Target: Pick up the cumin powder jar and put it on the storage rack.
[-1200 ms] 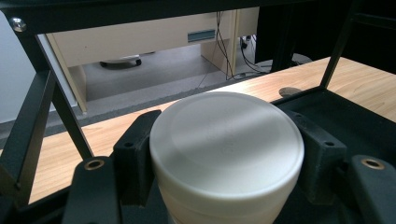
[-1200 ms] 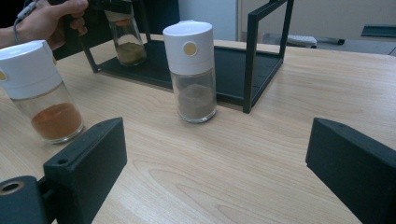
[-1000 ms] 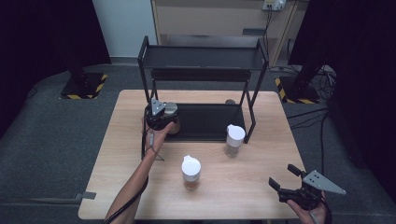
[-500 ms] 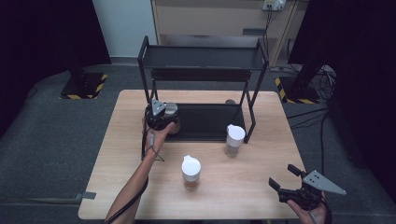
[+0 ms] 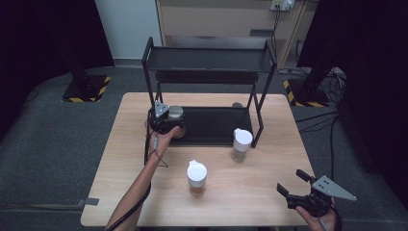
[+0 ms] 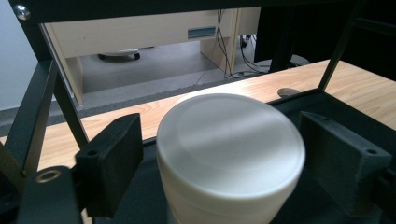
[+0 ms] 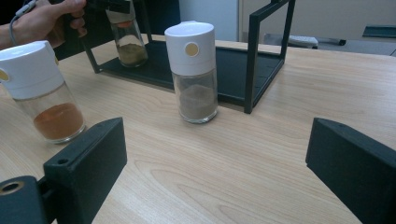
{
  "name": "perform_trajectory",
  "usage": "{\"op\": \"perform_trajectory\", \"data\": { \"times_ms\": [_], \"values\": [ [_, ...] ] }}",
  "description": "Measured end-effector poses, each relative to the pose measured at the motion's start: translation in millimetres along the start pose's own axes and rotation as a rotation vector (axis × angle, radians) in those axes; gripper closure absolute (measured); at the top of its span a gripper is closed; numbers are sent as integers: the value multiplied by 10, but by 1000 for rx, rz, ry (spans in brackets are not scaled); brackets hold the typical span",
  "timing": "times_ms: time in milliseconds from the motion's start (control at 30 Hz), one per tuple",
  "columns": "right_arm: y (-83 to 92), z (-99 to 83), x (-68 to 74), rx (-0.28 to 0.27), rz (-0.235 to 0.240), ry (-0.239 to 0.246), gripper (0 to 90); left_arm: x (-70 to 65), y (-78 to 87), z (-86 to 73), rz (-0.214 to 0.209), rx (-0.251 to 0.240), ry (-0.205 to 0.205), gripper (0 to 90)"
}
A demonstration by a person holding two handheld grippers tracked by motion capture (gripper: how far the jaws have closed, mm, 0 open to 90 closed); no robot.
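- The person's left forearm reaches up the counter from the lower edge of the high view, stretched out toward the black rack, with the left gripper at the near left corner of the rack's lower tray.
- In the left gripper view, the white-capped jar sits between the two black jaws; a gap shows on each side of its cap, so the pads are off it. The jaws have just been opening, with the jar between them.
- That jar stands on the dark lower tray of the rack, at its left end, under the upper shelf.
- The right hand rests low at the near right corner of the counter, its right gripper pointing toward the middle of the counter, grey plate on top.
- In the right gripper view, its jaws stand wide apart with nothing but bare wood between them.
- A second jar with grey powder stands on the counter just in front of the rack's right front leg.
- A third jar, holding orange-brown powder, stands near the middle of the counter, well apart from both grippers.
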State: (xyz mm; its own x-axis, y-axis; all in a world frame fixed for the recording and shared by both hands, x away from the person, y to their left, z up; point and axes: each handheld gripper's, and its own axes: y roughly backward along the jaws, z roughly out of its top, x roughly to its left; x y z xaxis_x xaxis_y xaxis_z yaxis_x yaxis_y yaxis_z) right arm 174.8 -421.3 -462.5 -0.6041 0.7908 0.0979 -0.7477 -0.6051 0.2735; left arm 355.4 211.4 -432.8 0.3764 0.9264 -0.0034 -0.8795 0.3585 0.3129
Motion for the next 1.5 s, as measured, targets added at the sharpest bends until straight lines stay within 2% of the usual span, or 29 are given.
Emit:
{"op": "perform_trajectory", "data": {
  "times_ms": [200,333,467,667,767,900,1167,1500],
  "values": [
    [-2,2,0,0,3,2,55,-19,69,73,7,-3,-21,67],
    [1,4,5,1,3,3,55,-10,116,126,0,2,-22,38],
    [-1,4,6,1,3,3,55,-7,166,177,-9,9,-37,28],
    [-3,5,6,1,4,5,55,9,267,242,-20,2,-32,23],
    [-5,6,9,2,3,5,55,4,317,279,-27,-1,-41,23],
    [-6,7,9,3,3,5,55,19,387,334,-43,6,-58,20],
    [-10,9,13,5,2,7,55,53,566,391,-73,-3,-58,19],
    [-11,11,14,6,1,5,55,32,803,451,-126,-3,-95,20]
  ]
}}
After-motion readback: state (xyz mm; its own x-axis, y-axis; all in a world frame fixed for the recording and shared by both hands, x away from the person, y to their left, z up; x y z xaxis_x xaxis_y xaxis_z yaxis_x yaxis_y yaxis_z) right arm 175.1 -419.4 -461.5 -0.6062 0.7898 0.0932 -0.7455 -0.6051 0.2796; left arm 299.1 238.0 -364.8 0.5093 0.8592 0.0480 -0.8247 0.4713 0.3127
